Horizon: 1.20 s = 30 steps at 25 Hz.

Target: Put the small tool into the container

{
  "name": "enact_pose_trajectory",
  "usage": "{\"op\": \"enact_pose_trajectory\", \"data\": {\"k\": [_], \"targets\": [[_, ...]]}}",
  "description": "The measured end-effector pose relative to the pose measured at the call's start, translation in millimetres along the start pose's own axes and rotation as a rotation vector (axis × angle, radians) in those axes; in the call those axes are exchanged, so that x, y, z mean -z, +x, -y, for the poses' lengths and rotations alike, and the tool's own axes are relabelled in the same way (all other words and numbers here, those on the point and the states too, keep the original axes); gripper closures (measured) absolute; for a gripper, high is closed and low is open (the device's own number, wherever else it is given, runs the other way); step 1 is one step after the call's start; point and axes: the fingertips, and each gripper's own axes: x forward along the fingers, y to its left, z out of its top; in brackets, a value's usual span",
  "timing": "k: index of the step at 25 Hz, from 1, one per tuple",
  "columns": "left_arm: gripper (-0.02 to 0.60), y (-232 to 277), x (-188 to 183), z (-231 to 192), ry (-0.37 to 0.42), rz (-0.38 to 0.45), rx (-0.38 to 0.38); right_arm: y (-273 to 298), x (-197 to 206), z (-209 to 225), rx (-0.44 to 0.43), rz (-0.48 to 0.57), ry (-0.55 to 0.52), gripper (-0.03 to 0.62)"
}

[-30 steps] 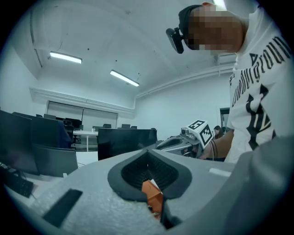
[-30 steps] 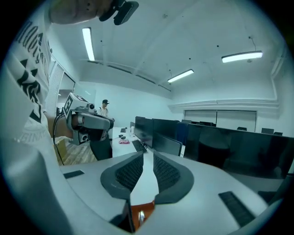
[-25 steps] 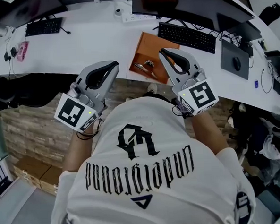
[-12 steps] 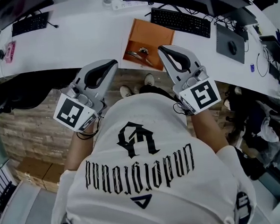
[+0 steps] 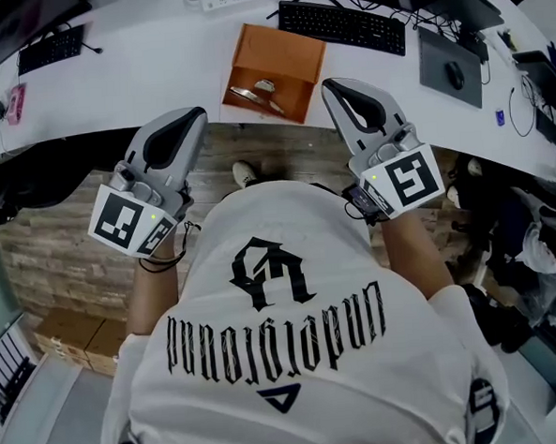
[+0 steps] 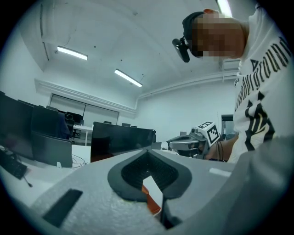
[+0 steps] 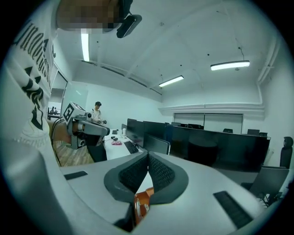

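Head view: a curved white desk (image 5: 156,74) runs across the top, with a keyboard (image 5: 341,25) and monitors behind it and wood-pattern floor in front. An orange container (image 5: 291,51) sits at the desk's front edge. Metallic pieces lie inside it, and I take one to be the small tool (image 5: 250,95), so the task looks done or nearly so. The left gripper (image 5: 194,113) and right gripper (image 5: 331,86) are held off the desk, over the floor, either side of the container. The right one is nearer to it, but neither touches it. Left gripper view: the camera tilts up at ceiling lights and dark screens. The pad tips meet and nothing is between them, so this gripper is closed and empty. A sliver of orange shows through the gap below the pads. Right gripper view: much the same, with the pads pressed together, nothing carried and orange container wall behind the gap. Risk: the container is close to the desk edge, so a careless swing of the right gripper could nudge it off and spill the tool. Any re-grasp would need the jaws parted first. Not resolved: whether the metal in the container is one item or two, and its exact type. The person's torso hides the lower scene, and both gripper views miss the container's inside.
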Motion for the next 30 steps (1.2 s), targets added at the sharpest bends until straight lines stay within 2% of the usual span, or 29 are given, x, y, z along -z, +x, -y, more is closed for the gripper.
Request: {"op": "enact_pose_trajectory", "data": {"k": [11, 20, 25, 30], "targets": [[0.566, 31.2, 22.1, 115.8, -0.016, -0.016, -0.058, -124.2, 41.0, 14.2, -0.048, 0.001, 0.018, 0.580], [0.566, 28.7, 59.4, 232.0, -0.023, -0.065, -0.107, -216.5, 84.3, -19.2, -0.186, -0.030, 0.022, 0.579], [0.566, 15.8, 65.1, 262.5, -0.029, -0.075, -0.113, -239.0, 88.0, -39.1, -0.227, -0.040, 0.034, 0.579], [0.566, -0.7, 66.2, 279.5, -0.008, -0.074, -0.083, -250.4, 84.1, -63.7, -0.218, -0.033, 0.024, 0.579]]}}
